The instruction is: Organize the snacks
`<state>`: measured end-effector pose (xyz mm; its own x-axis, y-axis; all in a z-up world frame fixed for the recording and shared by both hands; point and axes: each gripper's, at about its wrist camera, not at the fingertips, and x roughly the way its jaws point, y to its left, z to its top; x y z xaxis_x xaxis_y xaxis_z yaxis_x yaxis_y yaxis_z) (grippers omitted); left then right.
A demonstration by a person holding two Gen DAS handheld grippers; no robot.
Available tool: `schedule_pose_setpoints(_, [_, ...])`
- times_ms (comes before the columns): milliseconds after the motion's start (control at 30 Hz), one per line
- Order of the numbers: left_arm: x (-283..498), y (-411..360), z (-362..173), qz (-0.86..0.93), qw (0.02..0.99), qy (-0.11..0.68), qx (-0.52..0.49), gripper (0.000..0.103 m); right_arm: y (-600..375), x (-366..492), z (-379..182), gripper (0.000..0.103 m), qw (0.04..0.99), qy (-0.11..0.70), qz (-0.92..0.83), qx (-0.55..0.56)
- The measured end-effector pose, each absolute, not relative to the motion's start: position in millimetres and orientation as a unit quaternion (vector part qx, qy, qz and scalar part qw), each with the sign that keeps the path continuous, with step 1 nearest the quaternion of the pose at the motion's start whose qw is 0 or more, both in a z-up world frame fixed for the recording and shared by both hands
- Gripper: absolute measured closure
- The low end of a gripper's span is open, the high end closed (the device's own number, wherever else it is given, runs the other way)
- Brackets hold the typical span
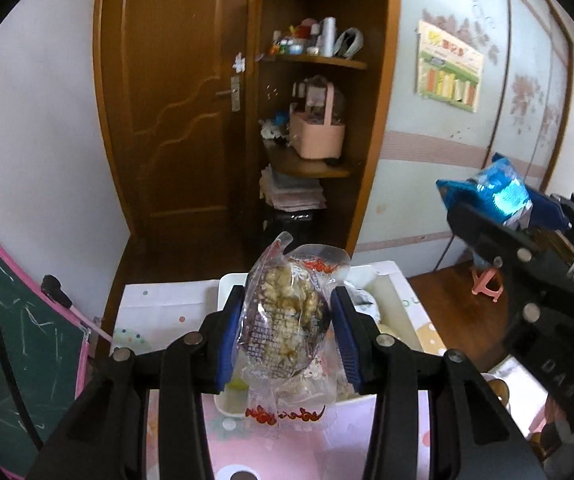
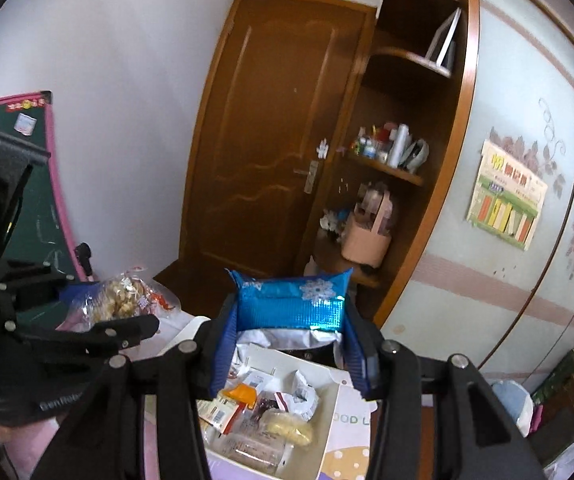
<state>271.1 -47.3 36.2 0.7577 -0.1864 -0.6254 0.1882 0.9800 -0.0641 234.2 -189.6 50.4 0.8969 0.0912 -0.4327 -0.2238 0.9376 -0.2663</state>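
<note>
My left tongs (image 1: 287,332) are clamped on a clear packet of popcorn-like snack (image 1: 285,320), held above the white box (image 1: 229,280) on the desk (image 1: 159,308). My right tongs (image 2: 287,340) grip a blue foil packet (image 2: 291,302) over the same box (image 2: 343,380), where several small snacks (image 2: 263,412) already lie. I judge the sorting partly done, with both held packets not yet put down.
</note>
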Motion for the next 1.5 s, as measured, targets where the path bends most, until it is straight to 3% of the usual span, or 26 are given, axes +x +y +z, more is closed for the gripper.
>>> schedule_pose_setpoints(333, [330.0, -59.7, -32.9, -0.078, 0.919, 0.386, 0.016, 0.058, -196.0, 305.7, -31.5, 0.054, 0.93, 0.326, 0.093, -0.139])
schedule_pose_setpoints(433, [341.8, -58.9, -49.3, -0.063, 0.915, 0.398, 0.017, 0.04, -198.5, 315.0, -49.1, 0.049, 0.92, 0.358, 0.094, -0.129])
schedule_pose_setpoints(500, [348.9, -50.1, -57.4, -0.049, 0.913, 0.404, 0.006, 0.013, -204.6, 318.9, -57.7, 0.047, 0.917, 0.369, 0.093, -0.116])
schedule_pose_setpoints(533, [350.8, -45.5, -60.2, -0.052, 0.911, 0.408, -0.005, 0.01, -207.4, 320.3, -60.3, 0.044, 0.916, 0.373, 0.093, -0.111])
schedule_pose_setpoints(600, [353.9, -35.5, -64.9, -0.062, 0.905, 0.421, -0.029, 0.008, -213.1, 322.7, -66.1, 0.028, 0.913, 0.384, 0.097, -0.096])
schedule_pose_setpoints(667, [353.9, -28.5, -68.0, -0.059, 0.901, 0.428, -0.04, 0.006, -218.6, 321.4, -68.6, 0.026, 0.912, 0.391, 0.094, -0.087])
schedule_pose_setpoints(1067, [318.0, -30.3, -52.3, -0.064, 0.906, 0.418, -0.023, 0.004, -209.3, 296.4, -53.2, 0.024, 0.912, 0.39, 0.086, -0.092])
schedule_pose_setpoints(1433, [235.8, -27.1, 10.0, -0.071, 0.929, 0.363, 0.002, 0.004, -214.4, 225.3, -3.0, 0.024, 0.923, 0.373, 0.066, -0.07])
schedule_pose_setpoints(1500, [217.6, -27.3, 20.1, -0.072, 0.933, 0.353, 0.005, 0.0, -215.6, 210.4, 5.0, 0.024, 0.926, 0.367, 0.065, -0.066])
